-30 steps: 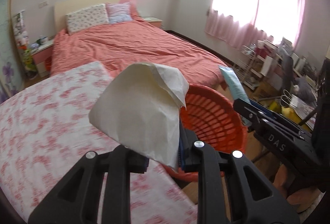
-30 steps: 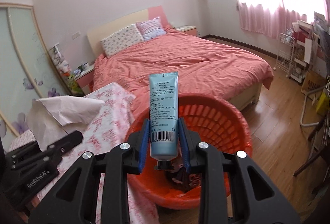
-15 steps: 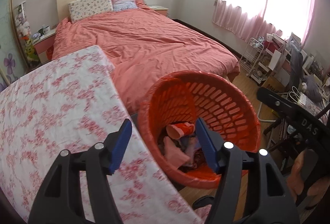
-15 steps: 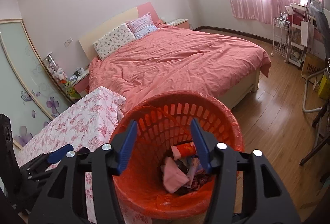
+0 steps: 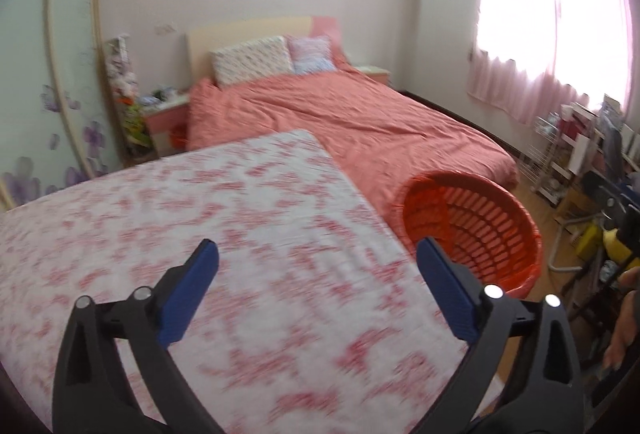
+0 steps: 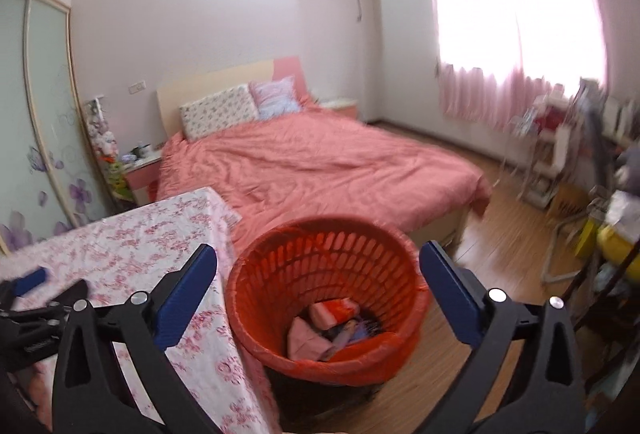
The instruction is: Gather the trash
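An orange slotted basket (image 6: 256, 298) stands on the floor beside the table; crumpled pinkish paper and wrappers (image 6: 320, 330) lie at its bottom. My right gripper (image 6: 318, 250) hangs just above and in front of the basket, its jaws opening wide with nothing between them. My left gripper (image 5: 316, 246) is over the floral tablecloth (image 5: 240, 218), to the left of the basket (image 5: 472, 230); its jaws are opening too and hold nothing. One of the left gripper's blue pads (image 6: 30, 280) shows at the left edge of the right wrist view.
A bed with a coral cover (image 5: 360, 122) fills the room behind the table and basket. Wire racks and a cluttered desk (image 5: 580, 154) line the right side under pink curtains. A person's hand (image 5: 624, 326) shows at the right edge. Wooden floor (image 6: 500, 242) lies right of the basket.
The left gripper let go of the white tissue and the right let go of the blue tube; both jaws spread wide. The left swung leftward over the table, and the right drew back from the basket.
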Available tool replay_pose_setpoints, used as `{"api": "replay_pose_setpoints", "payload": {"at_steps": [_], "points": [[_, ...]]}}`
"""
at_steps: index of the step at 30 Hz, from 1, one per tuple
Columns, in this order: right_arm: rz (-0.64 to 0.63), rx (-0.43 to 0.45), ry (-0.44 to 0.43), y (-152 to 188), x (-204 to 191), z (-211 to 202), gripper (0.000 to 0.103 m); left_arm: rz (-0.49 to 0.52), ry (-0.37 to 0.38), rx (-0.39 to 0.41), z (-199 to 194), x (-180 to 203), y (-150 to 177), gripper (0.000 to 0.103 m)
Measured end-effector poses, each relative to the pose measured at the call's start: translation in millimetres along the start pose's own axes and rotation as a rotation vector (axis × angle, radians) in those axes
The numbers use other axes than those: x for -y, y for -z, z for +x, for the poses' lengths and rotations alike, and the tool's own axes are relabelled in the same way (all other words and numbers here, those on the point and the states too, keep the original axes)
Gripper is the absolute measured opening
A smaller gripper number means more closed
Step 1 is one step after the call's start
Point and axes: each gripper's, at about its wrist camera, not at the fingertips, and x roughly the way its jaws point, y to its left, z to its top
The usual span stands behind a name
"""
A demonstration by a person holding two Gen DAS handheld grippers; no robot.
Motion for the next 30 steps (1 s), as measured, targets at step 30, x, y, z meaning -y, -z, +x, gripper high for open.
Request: {"api": "replay_pose_setpoints", "payload": {"at_steps": [30], "points": [[-0.031,-0.019,0.047,80.0,-42.9,-103.4,0.101,-0.155,-0.237,0.066,-139.1,-50.9,124.7,0.099]]}}
